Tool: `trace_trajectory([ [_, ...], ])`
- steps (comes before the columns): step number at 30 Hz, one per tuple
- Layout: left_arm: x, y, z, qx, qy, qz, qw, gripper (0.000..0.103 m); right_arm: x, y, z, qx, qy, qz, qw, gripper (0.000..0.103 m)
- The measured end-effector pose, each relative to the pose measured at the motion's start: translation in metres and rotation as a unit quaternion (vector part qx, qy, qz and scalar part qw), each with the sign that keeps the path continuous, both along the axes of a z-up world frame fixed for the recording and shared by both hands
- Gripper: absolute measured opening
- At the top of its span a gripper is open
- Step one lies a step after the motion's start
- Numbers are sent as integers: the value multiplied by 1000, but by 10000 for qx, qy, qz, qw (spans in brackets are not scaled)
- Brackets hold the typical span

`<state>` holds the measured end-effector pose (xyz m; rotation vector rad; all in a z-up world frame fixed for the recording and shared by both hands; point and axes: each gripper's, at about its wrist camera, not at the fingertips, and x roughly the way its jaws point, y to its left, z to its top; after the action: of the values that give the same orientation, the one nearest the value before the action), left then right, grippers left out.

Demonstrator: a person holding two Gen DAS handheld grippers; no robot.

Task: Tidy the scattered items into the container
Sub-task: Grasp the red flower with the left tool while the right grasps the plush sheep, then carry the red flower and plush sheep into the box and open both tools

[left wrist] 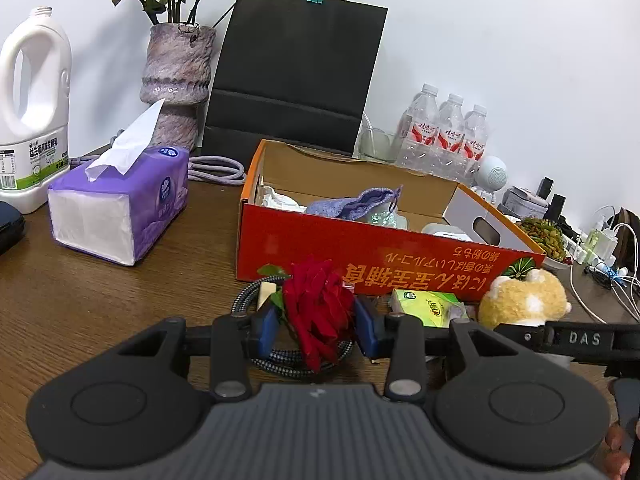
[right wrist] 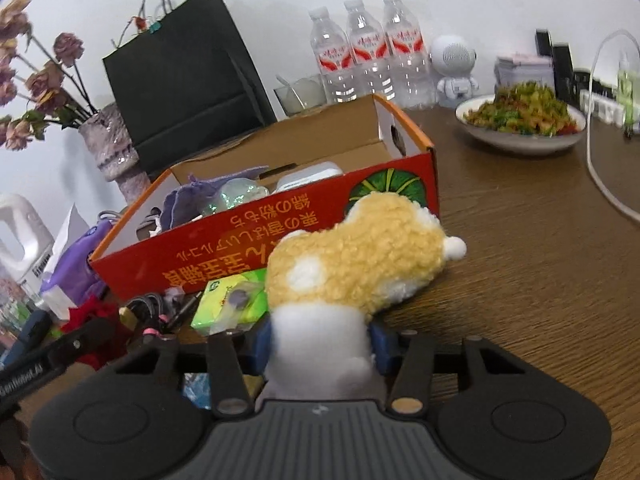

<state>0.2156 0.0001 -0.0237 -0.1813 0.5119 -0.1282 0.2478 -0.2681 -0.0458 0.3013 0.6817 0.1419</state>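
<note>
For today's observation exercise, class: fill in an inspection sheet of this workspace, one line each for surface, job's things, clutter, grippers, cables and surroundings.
Surface: brown wooden table.
Job's things: red cardboard box already holding a purple pouch; red rose, plush toy and green packet outside it.
Clutter: tissue pack, milk jug, food plate.
Grippers: left gripper jaws around the rose; right gripper jaws on the plush toy.
Cables: braided cable coiled under the rose.
Surroundings: black bag, water bottles, white wall.

3 water bottles (right wrist: 362, 46), 1 box (left wrist: 360, 256), 1 rose (left wrist: 318, 304), 1 plush (right wrist: 360, 264), 1 tissue pack (left wrist: 120, 208), 1 black bag (left wrist: 296, 68)
</note>
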Motion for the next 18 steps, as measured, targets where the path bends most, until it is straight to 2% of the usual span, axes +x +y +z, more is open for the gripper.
trace_trajectory([
  [6,-4,-7,7,-37,-107,-70,9999,41,-11,-8,11,17,-318,77,9995,47],
  [11,-6,-12,30,-102,-425,-154,9989,41,-19,-7,37,-165,-834,213,9962,47],
  [14,1,-16,49,-119,-688,-175,9974,41,-11,-2,57,-264,-1100,328,9930,47],
  [18,23,-21,69,-230,-904,-130,9956,41,12,3,79,-146,-1330,373,9903,47],
])
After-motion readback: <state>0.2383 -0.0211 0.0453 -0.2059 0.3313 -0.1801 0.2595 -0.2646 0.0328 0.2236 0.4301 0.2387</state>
